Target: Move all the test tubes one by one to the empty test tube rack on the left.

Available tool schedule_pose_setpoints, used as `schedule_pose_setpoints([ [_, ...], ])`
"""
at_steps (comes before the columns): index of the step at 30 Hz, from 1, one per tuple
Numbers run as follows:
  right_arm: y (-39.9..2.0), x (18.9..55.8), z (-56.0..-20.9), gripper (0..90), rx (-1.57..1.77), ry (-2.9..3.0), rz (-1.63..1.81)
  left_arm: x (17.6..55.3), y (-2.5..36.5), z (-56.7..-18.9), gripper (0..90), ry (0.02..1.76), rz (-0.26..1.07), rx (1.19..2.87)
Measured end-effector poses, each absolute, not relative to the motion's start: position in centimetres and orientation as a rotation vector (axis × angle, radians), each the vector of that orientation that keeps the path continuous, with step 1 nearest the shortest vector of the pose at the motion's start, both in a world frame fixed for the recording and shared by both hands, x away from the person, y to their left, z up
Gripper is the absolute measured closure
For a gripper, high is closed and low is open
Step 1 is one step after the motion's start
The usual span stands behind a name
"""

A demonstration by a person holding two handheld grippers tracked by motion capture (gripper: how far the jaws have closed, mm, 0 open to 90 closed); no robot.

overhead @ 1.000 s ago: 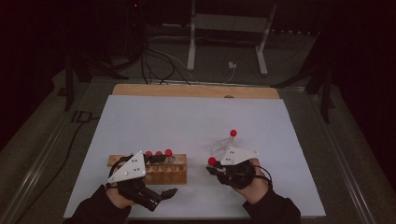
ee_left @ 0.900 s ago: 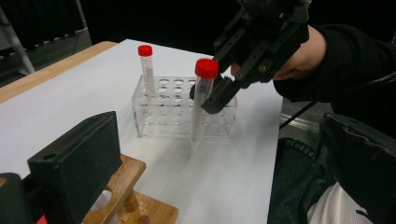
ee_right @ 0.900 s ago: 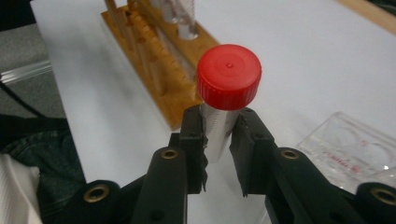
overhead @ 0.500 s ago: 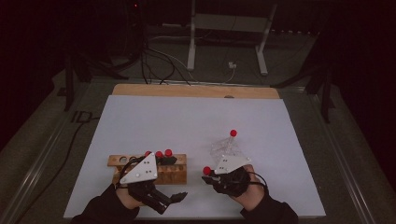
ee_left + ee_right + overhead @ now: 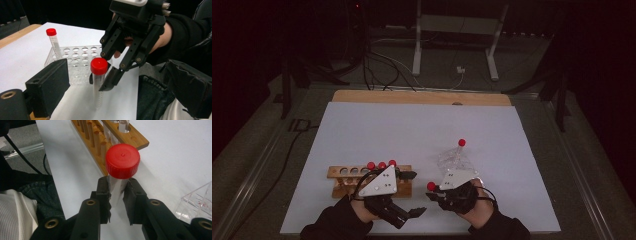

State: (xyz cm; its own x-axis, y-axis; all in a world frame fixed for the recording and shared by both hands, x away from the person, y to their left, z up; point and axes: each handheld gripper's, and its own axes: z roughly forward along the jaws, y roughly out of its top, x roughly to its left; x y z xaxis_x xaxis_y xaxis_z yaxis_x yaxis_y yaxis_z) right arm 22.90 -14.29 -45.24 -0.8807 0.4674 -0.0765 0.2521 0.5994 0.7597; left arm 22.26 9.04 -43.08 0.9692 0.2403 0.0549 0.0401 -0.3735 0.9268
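My right gripper (image 5: pixel 435 192) (image 5: pixel 116 192) is shut on a clear tube with a red cap (image 5: pixel 431 186) (image 5: pixel 122 161) (image 5: pixel 98 75), gripping it just under the cap and holding it upright over the white sheet. My left gripper (image 5: pixel 414 194) (image 5: pixel 117 100) is open and faces that tube. Its jaws have just been closing slightly, with nothing between the pads; the tube stands just beyond their tips. A wooden rack (image 5: pixel 343 181) (image 5: pixel 120 140) to the left holds three red-capped tubes (image 5: pixel 382 164). A clear plastic rack (image 5: pixel 454 159) (image 5: pixel 77 57) behind the right hand holds one capped tube (image 5: pixel 461 143) (image 5: pixel 52 37).
The white sheet (image 5: pixel 412 125) covers a wooden board (image 5: pixel 412 96) whose far edge shows. Cables and a metal stand's legs (image 5: pixel 452 45) lie on the dark floor beyond. A person's legs (image 5: pixel 150 100) are close to the table's near edge.
My left gripper has moved right, from over the wooden rack toward the right gripper. The held tube has shifted slightly left and toward the near edge.
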Motion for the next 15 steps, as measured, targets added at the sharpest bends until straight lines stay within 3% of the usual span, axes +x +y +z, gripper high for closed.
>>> schedule_pose_setpoints([
  [15,-14.4,22.6,-45.0,75.4,0.582,2.560,1.162,23.5,7.1,-43.5,45.9,0.218,0.278,1.949],
])
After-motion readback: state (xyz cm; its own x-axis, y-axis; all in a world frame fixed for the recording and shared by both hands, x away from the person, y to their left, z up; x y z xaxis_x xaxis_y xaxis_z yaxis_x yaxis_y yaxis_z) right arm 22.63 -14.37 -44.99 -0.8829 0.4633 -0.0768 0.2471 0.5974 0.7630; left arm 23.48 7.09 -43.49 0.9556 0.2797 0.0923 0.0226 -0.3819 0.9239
